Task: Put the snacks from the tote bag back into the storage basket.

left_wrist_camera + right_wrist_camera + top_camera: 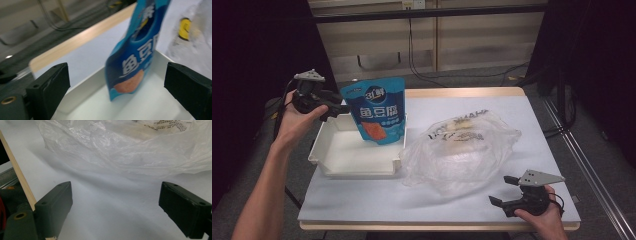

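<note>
Left gripper (333, 107), jaws apart and empty, hangs beside a blue pouch (378, 109) standing in a white tray (354, 160); blur smears the pouch's print in the left gripper view.

Overhead light fell brightly on the desk (512, 115) while darkness pooled at nine and three o'clock, the left gripper view smeared by motion blur, the plastic bag (130, 150) glaring softly.

Quick count: one blue stand-up snack pouch with white lettering (378, 110), one shallow white rectangular plastic tray (343, 157), one crinkly clear plastic bag (460, 152). Plus two black two-jaw grippers, left (338, 108) and right (503, 190), on one white-topped table (412, 202).
</note>
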Motion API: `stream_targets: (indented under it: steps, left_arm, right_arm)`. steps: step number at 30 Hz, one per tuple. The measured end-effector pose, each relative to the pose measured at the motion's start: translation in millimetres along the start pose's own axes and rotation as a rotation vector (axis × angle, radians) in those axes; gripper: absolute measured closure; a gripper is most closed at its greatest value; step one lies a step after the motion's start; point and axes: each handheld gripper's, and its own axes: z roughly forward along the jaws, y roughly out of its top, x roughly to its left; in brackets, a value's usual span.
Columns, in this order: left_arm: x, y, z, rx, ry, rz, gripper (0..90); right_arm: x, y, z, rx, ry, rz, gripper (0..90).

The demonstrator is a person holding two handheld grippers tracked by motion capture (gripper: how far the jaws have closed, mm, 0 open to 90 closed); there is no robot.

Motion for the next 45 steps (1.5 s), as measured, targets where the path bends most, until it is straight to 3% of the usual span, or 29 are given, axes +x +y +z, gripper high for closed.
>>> stream_targets:
  steps: [3,6,8,11,13,18,20,24,29,35,36,39,43,45]
  left_arm:
    - [-3.8,-8.5,-7.1,-0.007,0.013,0.010,4.0]
    - [-7.9,-18.3,-14.3,-0.031,-0.016,-0.001,2.1]
    - [-11.9,-25.3,-16.1,-0.047,0.012,-0.019,2.1]
    - [-18.3,-36.1,-17.3,-0.058,0.021,-0.021,2.3]
    - [-24.7,-45.2,-19.3,-0.041,0.044,-0.011,2.7]
    - [-42.4,-66.7,-25.9,-0.083,0.021,-0.012,3.5]
    - [-48.9,-75.0,-27.0,-0.076,0.028,0.005,3.4]
    - [-59.3,-92.3,-27.1,-0.073,0.049,-0.009,3.6]
    - [-70.0,-110.9,-32.0,-0.071,0.068,0.005,3.8]
    - [-84.0,-137.7,-37.3,-0.119,0.106,-0.075,3.9]
    - [-87.4,-142.1,-35.9,-0.117,0.090,-0.090,3.8]
    - [-94.7,-151.3,-32.6,-0.104,0.074,-0.086,3.8]
    - [-108.0,-166.8,-23.6,-0.112,0.083,-0.136,3.7]
    - [-112.6,-173.4,-20.1,-0.128,0.083,-0.136,3.6]
  right_arm:
    - [0.1,0.1,-0.5,-0.005,-0.004,0.002,11.6]
    - [-0.1,0.3,-0.5,-0.005,-0.005,0.003,11.5]
    - [0.2,0.4,-0.8,-0.005,-0.007,0.004,11.6]
    - [0.1,0.0,-1.5,-0.006,-0.009,0.001,11.6]
    - [0.2,-0.2,-2.4,-0.010,-0.012,0.003,11.6]
    - [-1.1,-0.6,-4.3,-0.014,-0.018,0.008,11.6]
    - [-0.8,-0.7,-4.4,-0.016,-0.019,0.008,11.6]
    - [-1.0,-0.7,-3.8,-0.013,-0.017,0.010,11.6]
    - [-0.5,-0.4,-4.0,-0.014,-0.017,0.008,11.6]
    - [-2.1,-0.8,-3.8,-0.015,-0.022,0.013,11.6]
    - [-1.7,-0.7,-3.9,-0.012,-0.023,0.014,11.6]
    - [-1.0,-0.4,-3.5,-0.014,-0.022,0.010,11.6]
    - [-1.0,-0.9,-5.4,-0.018,-0.024,0.009,11.6]
    - [-1.8,-1.3,-5.5,-0.017,-0.027,0.017,11.6]
